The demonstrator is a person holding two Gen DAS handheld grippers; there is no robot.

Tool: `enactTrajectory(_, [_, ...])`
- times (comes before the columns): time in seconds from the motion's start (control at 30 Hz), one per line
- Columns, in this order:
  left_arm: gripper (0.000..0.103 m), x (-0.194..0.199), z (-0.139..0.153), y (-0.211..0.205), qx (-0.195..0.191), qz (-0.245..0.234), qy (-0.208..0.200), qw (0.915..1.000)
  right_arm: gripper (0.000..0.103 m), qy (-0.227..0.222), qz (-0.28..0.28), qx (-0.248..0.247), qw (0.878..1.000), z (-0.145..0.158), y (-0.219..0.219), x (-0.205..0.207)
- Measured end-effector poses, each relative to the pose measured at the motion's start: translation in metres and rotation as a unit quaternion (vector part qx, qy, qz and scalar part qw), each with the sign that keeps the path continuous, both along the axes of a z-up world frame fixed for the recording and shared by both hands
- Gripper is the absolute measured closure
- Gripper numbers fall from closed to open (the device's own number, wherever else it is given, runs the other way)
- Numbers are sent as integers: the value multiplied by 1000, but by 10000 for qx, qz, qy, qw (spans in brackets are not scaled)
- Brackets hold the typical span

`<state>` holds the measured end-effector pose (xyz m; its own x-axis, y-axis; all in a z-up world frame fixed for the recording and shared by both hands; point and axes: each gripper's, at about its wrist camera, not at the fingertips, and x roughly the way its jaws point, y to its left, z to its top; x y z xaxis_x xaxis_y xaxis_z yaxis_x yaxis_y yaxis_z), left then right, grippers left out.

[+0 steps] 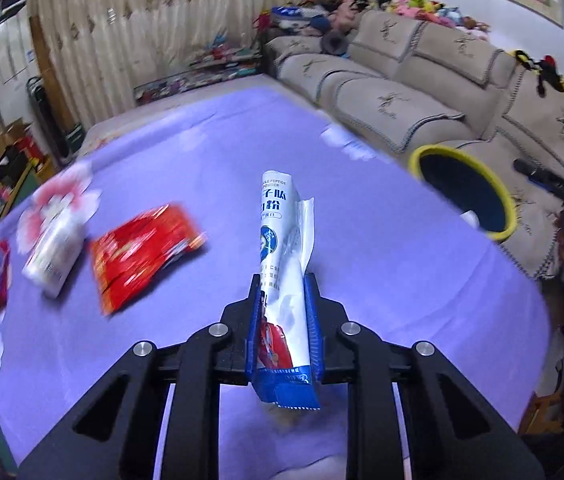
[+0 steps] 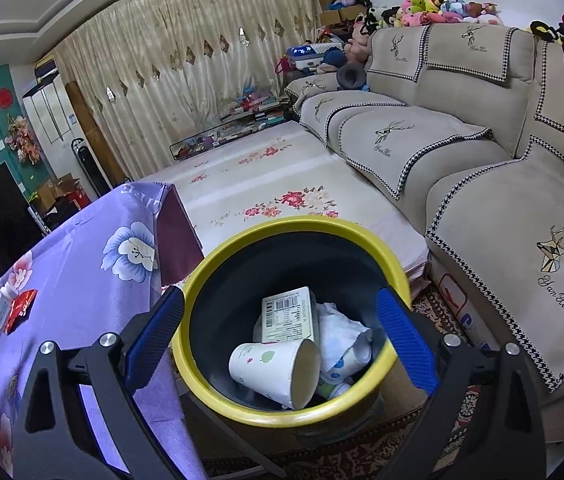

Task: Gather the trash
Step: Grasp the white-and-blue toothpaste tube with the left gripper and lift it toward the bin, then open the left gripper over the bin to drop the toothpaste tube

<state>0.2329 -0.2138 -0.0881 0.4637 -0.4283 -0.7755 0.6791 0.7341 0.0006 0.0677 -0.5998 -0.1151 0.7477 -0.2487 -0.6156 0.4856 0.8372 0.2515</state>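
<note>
Left gripper [image 1: 282, 292] clamped on a white-and-blue powder sachet [image 1: 282, 264], its blue pads [image 1: 314, 320] pressing both sides; the sachet stands upright above the purple-clothed worktop [image 1: 362, 240]. A red wrapper [image 1: 142, 252] and a white packet [image 1: 52, 252], both blurred, lie on the worktop to the left of the sachet. Right gripper [image 2: 282, 320] is wide open with nothing between its fingers, hovering over the yellow-rimmed bin [image 2: 218, 396], which stands just beside the worktop and holds a paper cup [image 2: 278, 368], a barcoded box [image 2: 290, 316] and crumpled tissue [image 2: 342, 332].
</note>
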Motion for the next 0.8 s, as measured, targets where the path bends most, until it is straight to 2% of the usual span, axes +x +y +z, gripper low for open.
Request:
enactTrajectory(0.17, [83, -5, 17, -63, -197, -362, -30, 9991, 11, -40, -104, -66, 9999, 5, -11, -17])
enactTrajectory(0.33, [83, -8, 18, -135, -237, -818, 47, 9964, 11, -49, -325, -121, 9994, 9, -28, -37])
enactTrajectory(0.57, [83, -20, 0, -247, -79, -1456, 150, 9892, 11, -8, -650, -183, 9977, 11, -55, -67])
enactTrajectory(0.77, [82, -22, -24, -324, 60, -1740, 374, 9840, 11, 8, -807, -238, 9965, 13, -69, -83])
enactTrajectory(0.8, [79, -21, -29, -330, 82, -1770, 406, 9833, 11, 8, -826, -242, 9963, 13, -71, -85])
